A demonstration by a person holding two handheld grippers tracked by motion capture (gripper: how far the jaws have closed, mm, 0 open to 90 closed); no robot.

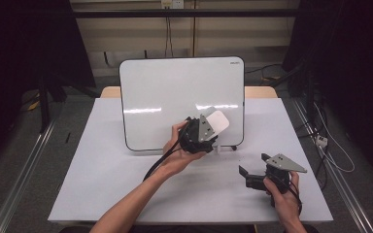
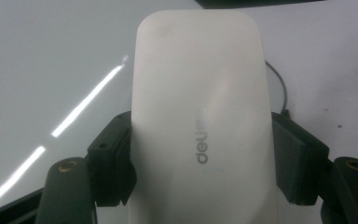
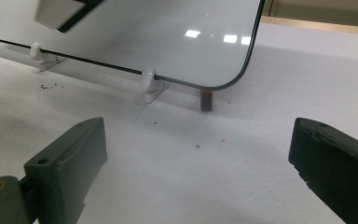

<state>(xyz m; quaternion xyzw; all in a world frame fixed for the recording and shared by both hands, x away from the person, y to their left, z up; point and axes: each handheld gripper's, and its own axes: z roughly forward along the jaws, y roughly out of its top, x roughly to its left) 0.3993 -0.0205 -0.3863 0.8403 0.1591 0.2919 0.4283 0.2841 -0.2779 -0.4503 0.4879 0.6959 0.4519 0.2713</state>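
Left tongs pinch a white rounded eraser (grey lettering); right tongs spread.

White eraser's lower end past the frame's bottom edge; grey lettering on it blurred

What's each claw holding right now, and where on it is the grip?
The left claw clamps a white eraser by its two long sides, near its lower half. The right claw stands open and holds nothing.
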